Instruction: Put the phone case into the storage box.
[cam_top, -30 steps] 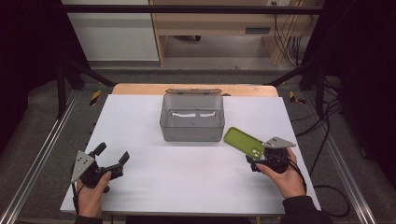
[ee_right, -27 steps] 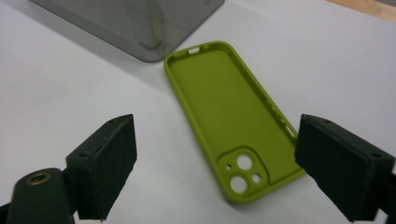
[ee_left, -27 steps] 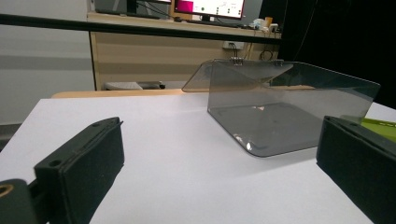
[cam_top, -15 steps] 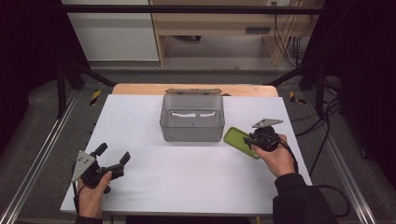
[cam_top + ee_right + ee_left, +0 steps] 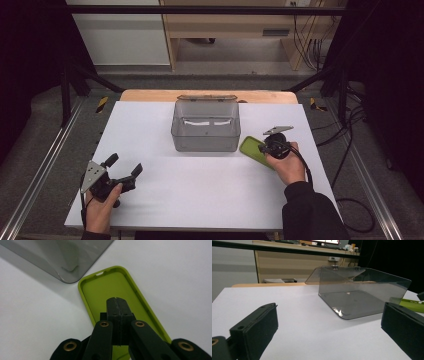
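A white, matte rectangular worktop [image 5: 200, 200] carries everything, with a strip of pale wood showing along its far edge. Most of its surface is bare: the whole near half between the two hands, and the far left corner. A smoky grey, translucent plastic box [image 5: 205, 126] with rounded corners stands at the middle of the far half, its hinged lid tipped back toward the far edge.

Just beside the box's near right corner lies a lime-green phone case [image 5: 117, 297] of soft-looking rubbery material, a long rounded rectangle lying inner side up, with a raised rim (a small slot is cut in the rim at its end nearest the box). It sits apart from the box by a narrow gap, well in from the right edge.

The right gripper [image 5: 117, 303], black and held in a hand, hovers directly over the case's hollow with its two jaws pressed together, nothing between them; whether the tips touch the case cannot be told. In the high view the right gripper [image 5: 275, 145] lies over the case's right end.

The left gripper [image 5: 122, 169] rests near the near left corner, jaws spread wide and empty, pointing toward the box across open worktop.
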The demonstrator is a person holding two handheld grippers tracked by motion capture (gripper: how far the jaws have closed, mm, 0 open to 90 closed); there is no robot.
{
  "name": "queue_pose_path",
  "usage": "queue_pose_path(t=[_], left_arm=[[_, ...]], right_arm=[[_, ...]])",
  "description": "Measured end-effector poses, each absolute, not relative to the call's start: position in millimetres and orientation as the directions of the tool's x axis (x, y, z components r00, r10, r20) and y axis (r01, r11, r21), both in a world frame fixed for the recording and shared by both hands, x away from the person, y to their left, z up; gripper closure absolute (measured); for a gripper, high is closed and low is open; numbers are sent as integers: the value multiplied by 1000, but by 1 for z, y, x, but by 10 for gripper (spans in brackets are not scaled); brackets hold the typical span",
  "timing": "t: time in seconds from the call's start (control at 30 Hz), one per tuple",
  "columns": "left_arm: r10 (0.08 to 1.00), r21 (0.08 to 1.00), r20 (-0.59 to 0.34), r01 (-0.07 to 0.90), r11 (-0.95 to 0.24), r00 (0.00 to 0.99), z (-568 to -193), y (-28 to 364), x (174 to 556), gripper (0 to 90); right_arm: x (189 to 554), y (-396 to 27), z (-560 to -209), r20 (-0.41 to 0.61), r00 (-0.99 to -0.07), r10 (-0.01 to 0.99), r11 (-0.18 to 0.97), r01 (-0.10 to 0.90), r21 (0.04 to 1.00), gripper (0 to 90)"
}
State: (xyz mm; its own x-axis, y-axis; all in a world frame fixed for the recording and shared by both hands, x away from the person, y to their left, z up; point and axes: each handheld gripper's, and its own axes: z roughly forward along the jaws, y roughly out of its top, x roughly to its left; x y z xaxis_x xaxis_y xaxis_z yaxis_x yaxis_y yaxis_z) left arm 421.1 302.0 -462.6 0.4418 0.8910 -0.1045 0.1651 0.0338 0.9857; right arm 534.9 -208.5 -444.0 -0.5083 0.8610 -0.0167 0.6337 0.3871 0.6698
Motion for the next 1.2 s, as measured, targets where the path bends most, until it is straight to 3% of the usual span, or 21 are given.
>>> queue_pose_path(t=[0.47, 0.83, 1.2], left_arm=[[881, 986, -100, 168, 23, 463, -463, 298, 422, 10], [878, 986, -106, 165, 31, 467, -463, 300, 422, 14], [878, 986, -106, 164, 32, 467, -462, 300, 421, 19]], right_arm=[[547, -193, -461, 78, -524, 848, 355, 672, 650, 900], [561, -185, -473, 222, -471, 854, 224, 718, 659, 900], [533, -175, -467, 251, -535, 807, 311, 745, 590, 900]])
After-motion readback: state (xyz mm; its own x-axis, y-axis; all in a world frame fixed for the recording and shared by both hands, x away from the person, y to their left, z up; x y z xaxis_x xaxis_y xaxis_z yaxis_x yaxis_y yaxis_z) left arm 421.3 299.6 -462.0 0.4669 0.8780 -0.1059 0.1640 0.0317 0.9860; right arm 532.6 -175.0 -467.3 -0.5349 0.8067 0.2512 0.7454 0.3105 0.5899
